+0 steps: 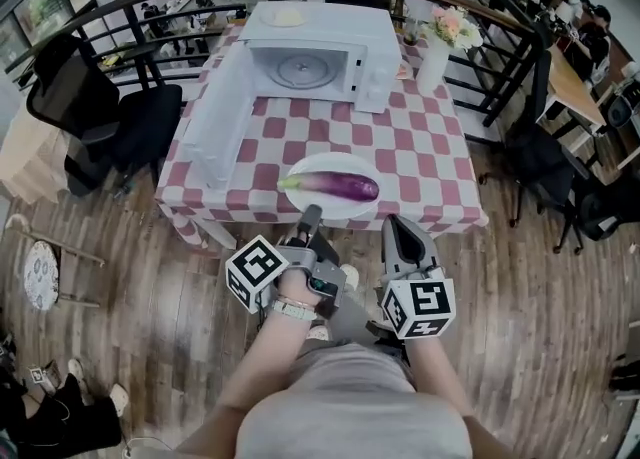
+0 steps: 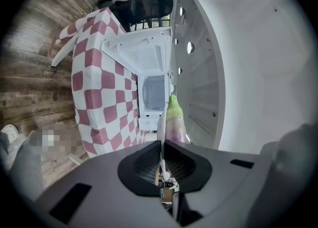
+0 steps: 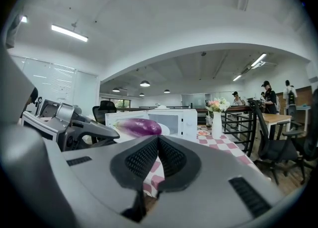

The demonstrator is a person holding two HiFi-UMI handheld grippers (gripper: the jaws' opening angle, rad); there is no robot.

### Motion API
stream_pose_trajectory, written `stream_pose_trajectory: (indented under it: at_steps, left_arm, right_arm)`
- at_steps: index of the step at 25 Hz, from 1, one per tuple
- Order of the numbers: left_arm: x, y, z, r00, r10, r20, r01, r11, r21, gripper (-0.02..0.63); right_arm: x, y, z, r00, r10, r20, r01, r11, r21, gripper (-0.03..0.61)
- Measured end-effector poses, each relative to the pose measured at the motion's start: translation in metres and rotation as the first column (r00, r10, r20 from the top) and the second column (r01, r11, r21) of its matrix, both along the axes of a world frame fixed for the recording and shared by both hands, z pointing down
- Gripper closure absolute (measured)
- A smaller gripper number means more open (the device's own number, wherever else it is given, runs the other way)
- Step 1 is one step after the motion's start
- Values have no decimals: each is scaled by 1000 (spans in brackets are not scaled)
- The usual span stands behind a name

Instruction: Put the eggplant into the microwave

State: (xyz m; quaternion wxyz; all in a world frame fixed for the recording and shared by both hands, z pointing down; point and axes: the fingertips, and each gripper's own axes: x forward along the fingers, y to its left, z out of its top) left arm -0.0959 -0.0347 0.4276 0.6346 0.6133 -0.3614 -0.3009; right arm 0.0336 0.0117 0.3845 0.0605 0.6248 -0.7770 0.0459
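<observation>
Item: eggplant (image 1: 330, 185) — purple, green stem end toward 9 o'clock, lying lengthwise on a white plate (image 1: 300, 169) at the near edge of the red-and-white checked table (image 1: 420, 157). It is well apart from the microwave (image 1: 375, 57) at its 12 o'clock, whose door (image 1: 222, 112) stands swung open toward 9 o'clock. From the plate I have the left gripper (image 1: 311, 215) at 6 o'clock and the right gripper (image 1: 393, 225) at 5 o'clock — both with jaws pressed together, nothing between them; a white vase (image 1: 433, 65) of flowers stands at the microwave's 3 o'clock.
</observation>
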Motion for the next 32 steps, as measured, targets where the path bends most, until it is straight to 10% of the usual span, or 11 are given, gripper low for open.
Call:
stream_pose_trajectory:
  at_steps: [32]
  left_arm:
    - [-8,-195,8,992,-128,21,129,991,-34,592]
  right_arm:
    - [-15,-217,-1,985,-164,47,164,986,12,554]
